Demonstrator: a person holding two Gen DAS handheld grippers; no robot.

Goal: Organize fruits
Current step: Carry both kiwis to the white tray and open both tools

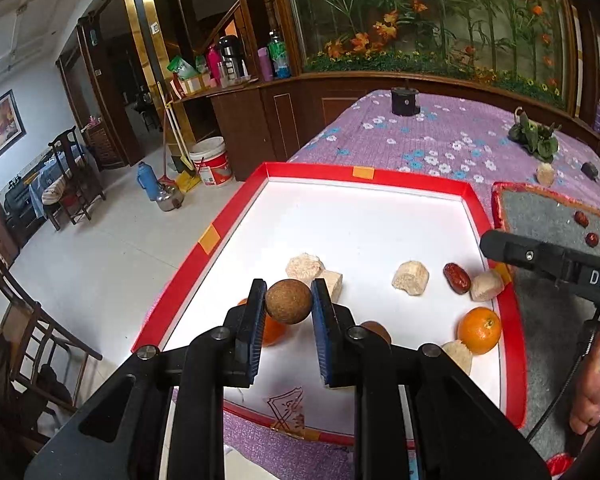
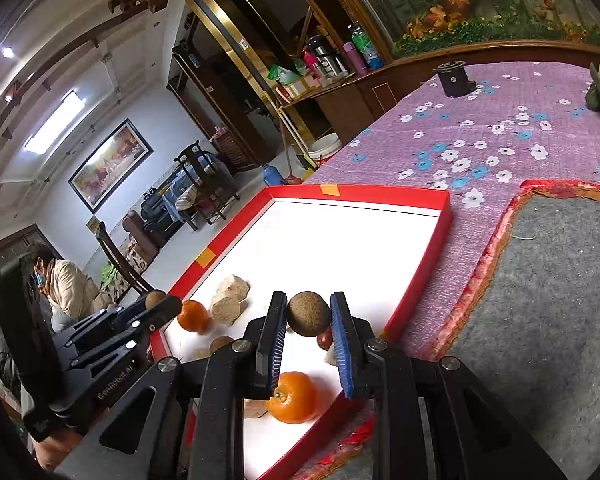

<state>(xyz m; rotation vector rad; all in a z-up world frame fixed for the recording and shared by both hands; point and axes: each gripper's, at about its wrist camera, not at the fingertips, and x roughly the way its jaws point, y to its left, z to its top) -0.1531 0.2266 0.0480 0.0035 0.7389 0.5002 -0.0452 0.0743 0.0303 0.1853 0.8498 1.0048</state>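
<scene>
My left gripper (image 1: 288,298) is shut on a brown round fruit (image 1: 288,301) and holds it over the near left of the red-rimmed white tray (image 1: 380,178). My right gripper (image 2: 308,314) is shut on another brown round fruit (image 2: 308,314) over the tray's (image 2: 420,256) near right side. In the tray lie oranges (image 1: 479,330) (image 2: 293,397) (image 2: 193,315), a red date (image 1: 456,277), several pale chunks (image 1: 410,276) (image 2: 230,300) and one more brown fruit (image 1: 376,330). The left gripper shows in the right wrist view (image 2: 156,300).
A grey mat (image 1: 556,216) with red trim lies right of the tray, with two red dates (image 1: 581,219) on it. On the purple flowered cloth (image 1: 440,136) are a black cylinder (image 1: 405,101), leafy greens (image 1: 534,138) and a pale chunk (image 1: 545,174). The table edge drops off left.
</scene>
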